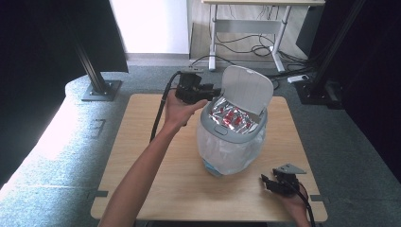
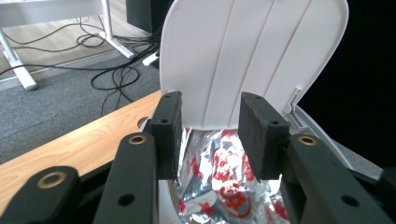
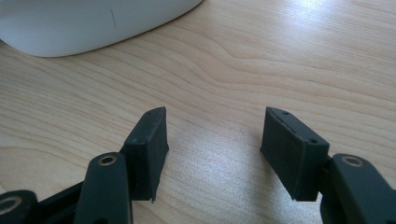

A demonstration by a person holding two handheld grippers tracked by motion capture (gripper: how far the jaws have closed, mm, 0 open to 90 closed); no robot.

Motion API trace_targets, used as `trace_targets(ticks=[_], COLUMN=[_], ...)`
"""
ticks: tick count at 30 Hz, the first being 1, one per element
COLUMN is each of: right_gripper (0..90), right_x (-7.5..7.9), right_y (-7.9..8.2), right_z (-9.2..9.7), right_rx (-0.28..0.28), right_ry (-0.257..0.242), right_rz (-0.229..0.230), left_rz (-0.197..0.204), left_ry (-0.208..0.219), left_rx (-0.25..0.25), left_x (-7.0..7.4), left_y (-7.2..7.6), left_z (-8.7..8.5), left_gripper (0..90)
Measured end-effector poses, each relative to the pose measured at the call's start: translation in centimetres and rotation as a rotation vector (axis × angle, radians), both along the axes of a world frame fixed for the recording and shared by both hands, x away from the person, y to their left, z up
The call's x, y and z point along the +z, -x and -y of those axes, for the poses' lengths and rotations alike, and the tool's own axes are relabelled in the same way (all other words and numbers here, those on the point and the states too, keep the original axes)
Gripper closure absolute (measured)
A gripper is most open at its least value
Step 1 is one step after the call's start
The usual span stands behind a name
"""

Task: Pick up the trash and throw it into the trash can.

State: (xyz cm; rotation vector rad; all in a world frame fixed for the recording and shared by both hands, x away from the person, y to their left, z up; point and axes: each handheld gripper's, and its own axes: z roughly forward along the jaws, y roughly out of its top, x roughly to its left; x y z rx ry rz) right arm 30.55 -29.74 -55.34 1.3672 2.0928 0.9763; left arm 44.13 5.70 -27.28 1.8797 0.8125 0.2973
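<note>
Now | left hand-held gripper [image 1: 215,91] open over bin [image 1: 234,137] | foil packet [image 1: 231,117] inside

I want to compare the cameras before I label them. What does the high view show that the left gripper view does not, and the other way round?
The high view alone shows the whole bin with its clear bag, the right hand-held gripper resting open on the table, and the forearm leading to the left hand-held gripper. The left gripper view alone shows that gripper's two pads close up, apart, with nothing between them, above the bin's opening. Both show the raised white lid, the silver wrappers with red print inside, the wooden table and the cables on the floor.
</note>
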Motion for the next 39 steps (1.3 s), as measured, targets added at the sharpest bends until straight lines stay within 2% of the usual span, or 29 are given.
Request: trace_targets(ticks=[6,8,20,27,39], right_gripper=[40.1,40.2,40.2,40.1,40.1], right_x=[0.0,0.0,0.0,0.0,0.0], right_y=[0.0,0.0,0.0,0.0,0.0], right_z=[0.0,0.0,0.0,0.0,0.0], right_rx=[0.0,-0.001,-0.002,-0.002,-0.002], right_ry=[0.0,0.0,0.001,0.0,0.0], right_rz=[0.0,-0.001,-0.001,-0.001,0.0], left_rz=[-0.012,-0.005,0.007,0.015,0.04], left_ry=[-0.011,-0.03,-0.048,-0.034,-0.016], left_rx=[-0.013,-0.011,-0.037,-0.039,-0.03], left_x=[-0.2,-0.3,-1.1,-1.8,-3.8], left_y=[0.2,0.4,2.6,3.7,6.1], left_z=[-0.5,-0.6,-2.5,-3.7,-6.8], left_gripper=[55.9,55.2,40.7,39.5,39.1])
